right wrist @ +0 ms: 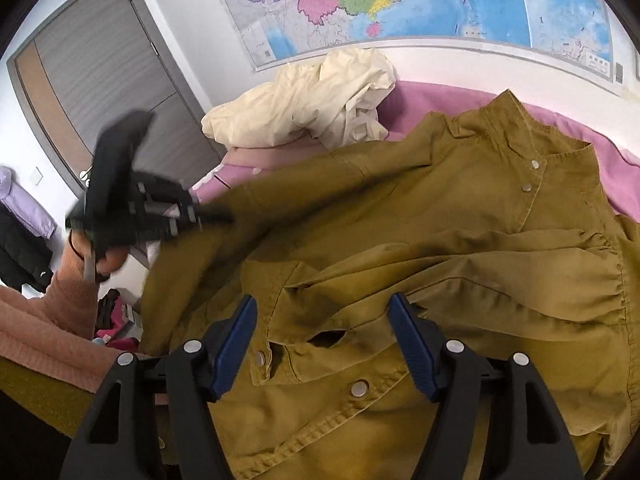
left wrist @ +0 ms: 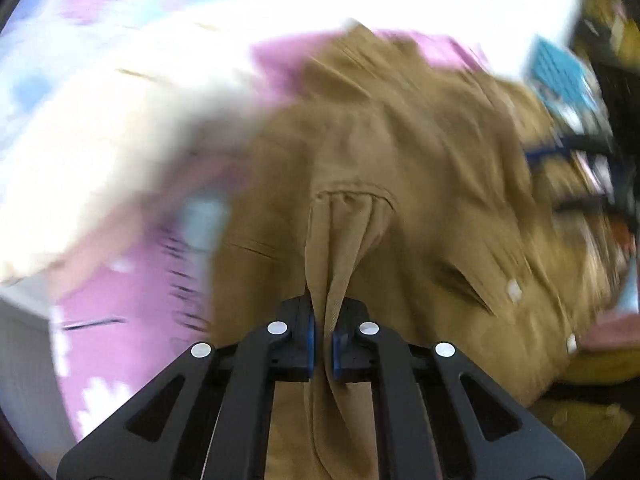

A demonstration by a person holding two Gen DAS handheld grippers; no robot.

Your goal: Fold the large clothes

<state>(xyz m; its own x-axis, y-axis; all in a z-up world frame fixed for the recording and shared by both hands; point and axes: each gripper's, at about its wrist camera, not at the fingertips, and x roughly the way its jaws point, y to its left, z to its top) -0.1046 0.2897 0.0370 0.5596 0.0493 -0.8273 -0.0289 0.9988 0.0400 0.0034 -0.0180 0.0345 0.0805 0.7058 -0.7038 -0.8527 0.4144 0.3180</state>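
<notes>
The left gripper (left wrist: 323,344) is clamped on a sleeve fold of the mustard-brown snap-button cotton jacket (right wrist: 460,248) spread on the pink-sheeted bed (right wrist: 616,168), while the right gripper (right wrist: 322,344), jaws apart, hovers directly above its front placket.

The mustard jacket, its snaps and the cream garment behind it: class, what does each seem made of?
Mustard jacket: probably matte woven cotton twill; soft creases, stitched seams. Snaps: likely metal; small shiny silver discs. Cream garment: perhaps thin cotton or a synthetic; crisp crumpled folds, slight sheen.
</notes>
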